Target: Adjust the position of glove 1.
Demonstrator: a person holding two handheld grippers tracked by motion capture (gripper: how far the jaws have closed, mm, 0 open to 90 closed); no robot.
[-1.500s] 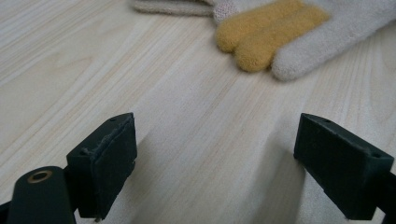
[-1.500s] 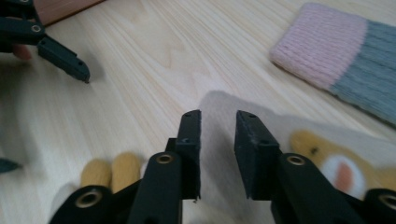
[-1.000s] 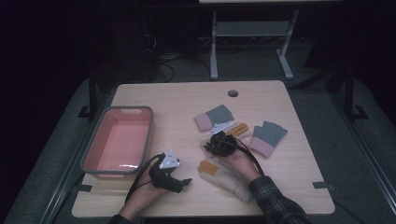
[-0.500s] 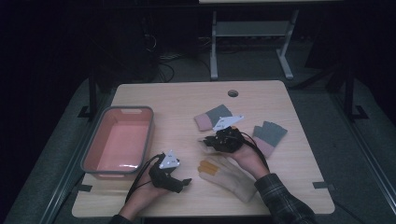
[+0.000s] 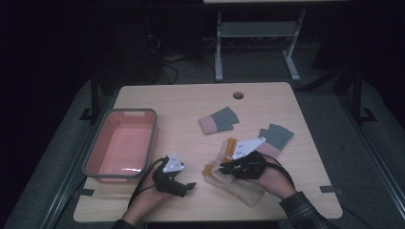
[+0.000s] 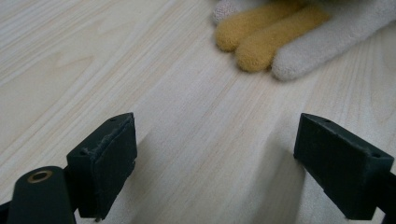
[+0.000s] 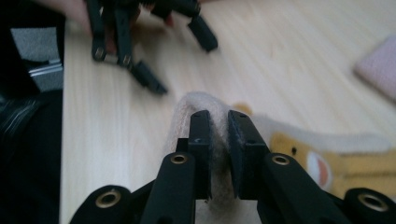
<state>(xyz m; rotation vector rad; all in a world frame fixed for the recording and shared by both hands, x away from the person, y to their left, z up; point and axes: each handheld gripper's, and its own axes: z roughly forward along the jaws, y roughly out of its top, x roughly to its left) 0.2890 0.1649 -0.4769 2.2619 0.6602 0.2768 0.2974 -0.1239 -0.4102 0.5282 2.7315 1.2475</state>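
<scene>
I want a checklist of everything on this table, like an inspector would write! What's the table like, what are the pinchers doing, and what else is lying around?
Surface: light wood table, with a round hole near the far edge.
Job's things: cream glove with orange fingers, lying flat near the front edge; one fold of it is pinched.
Clutter: pink tub at the left; two grey-and-pink gloves farther back.
Grippers: right gripper shut on a fold of the cream glove; left gripper open, jaws wide, nothing between them, low over bare wood.
Cables: a black cable loops from the left gripper.
Surroundings: dark room, grey floor, a metal frame behind the table.
</scene>
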